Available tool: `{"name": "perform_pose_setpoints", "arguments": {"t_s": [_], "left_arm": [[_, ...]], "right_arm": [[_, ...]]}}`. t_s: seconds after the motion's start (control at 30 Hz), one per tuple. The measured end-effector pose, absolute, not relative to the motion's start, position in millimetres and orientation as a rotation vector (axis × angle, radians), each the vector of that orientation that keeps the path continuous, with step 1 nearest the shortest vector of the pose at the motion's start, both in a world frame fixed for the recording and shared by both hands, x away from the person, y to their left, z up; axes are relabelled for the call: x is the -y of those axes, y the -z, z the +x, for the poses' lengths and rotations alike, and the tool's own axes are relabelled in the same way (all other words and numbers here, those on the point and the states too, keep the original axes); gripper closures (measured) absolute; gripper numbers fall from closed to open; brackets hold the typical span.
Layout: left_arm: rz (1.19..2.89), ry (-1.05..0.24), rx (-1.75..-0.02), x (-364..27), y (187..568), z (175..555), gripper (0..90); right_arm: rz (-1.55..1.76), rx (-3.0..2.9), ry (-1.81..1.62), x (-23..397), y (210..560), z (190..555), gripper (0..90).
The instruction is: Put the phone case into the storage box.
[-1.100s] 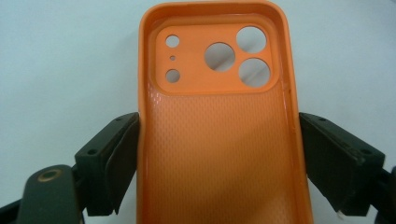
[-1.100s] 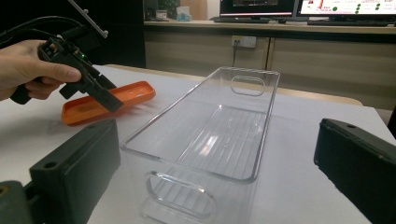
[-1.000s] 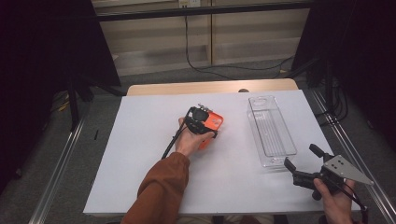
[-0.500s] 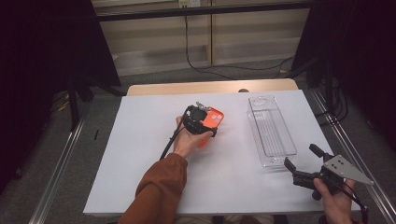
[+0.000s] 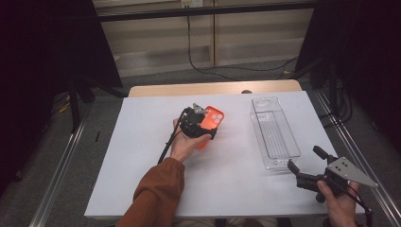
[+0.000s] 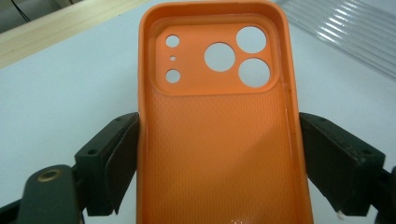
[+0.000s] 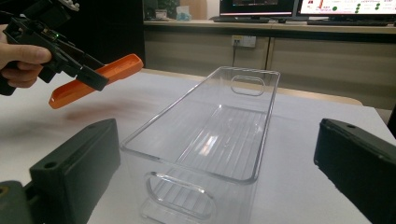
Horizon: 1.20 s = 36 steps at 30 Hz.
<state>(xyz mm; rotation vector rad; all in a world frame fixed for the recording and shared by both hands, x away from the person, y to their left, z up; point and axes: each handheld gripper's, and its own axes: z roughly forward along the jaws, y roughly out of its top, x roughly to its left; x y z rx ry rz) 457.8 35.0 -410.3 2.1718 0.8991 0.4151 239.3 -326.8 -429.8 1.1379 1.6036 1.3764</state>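
Note:
My left gripper [image 5: 204, 129] is shut on an orange phone case [image 5: 214, 117] and holds it off the white table near the middle. In the left gripper view the case [image 6: 219, 140] lies inside-up with its camera holes at the far end, and both jaws press on its long sides. The right gripper view has the case [image 7: 95, 77] tilted in the air at the upper left. My right gripper [image 5: 305, 160] stands open at the table's near right, facing the near end of an empty clear plastic bin [image 5: 274, 132], with nothing between its fingers [image 7: 74, 182].
The white sheet [image 5: 142, 165] covers the table, with a wooden strip [image 5: 213, 88] along the far edge. The bin [image 7: 187, 196] stands lengthwise on the right side. Metal rails run along both sides of the table, and shelves and cables lie beyond it.
My left gripper has lifted the orange case slightly and carried it a little to the right and farther away. The right gripper has stayed in place.

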Motion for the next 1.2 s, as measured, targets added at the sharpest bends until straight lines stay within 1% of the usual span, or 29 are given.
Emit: {"name": "perform_pose_setpoints", "arguments": {"t_s": [0.27, 0.6, 0.73, 0.77, 1.2], "left_arm": [[2.150, -0.462, -0.853, -39, 400, 444, 16.4], [2.124, -0.486, -0.814, -47, 393, 431, 16.4], [2.097, -0.475, -0.808, -51, 393, 427, 16.4], [2.108, -0.499, -0.802, -52, 394, 426, 16.4], [2.072, -0.528, -0.781, -60, 390, 407, 16.4]], "right_arm": [[1.138, -1.604, -1.377, 327, 430, 239, 0.0], [1.137, -1.603, -1.378, 326, 430, 240, 0.0], [1.138, -1.604, -1.379, 326, 430, 240, 0.0], [1.140, -1.602, -1.382, 326, 430, 240, 0.0], [1.133, -1.618, -1.388, 324, 429, 242, 0.0]]}}
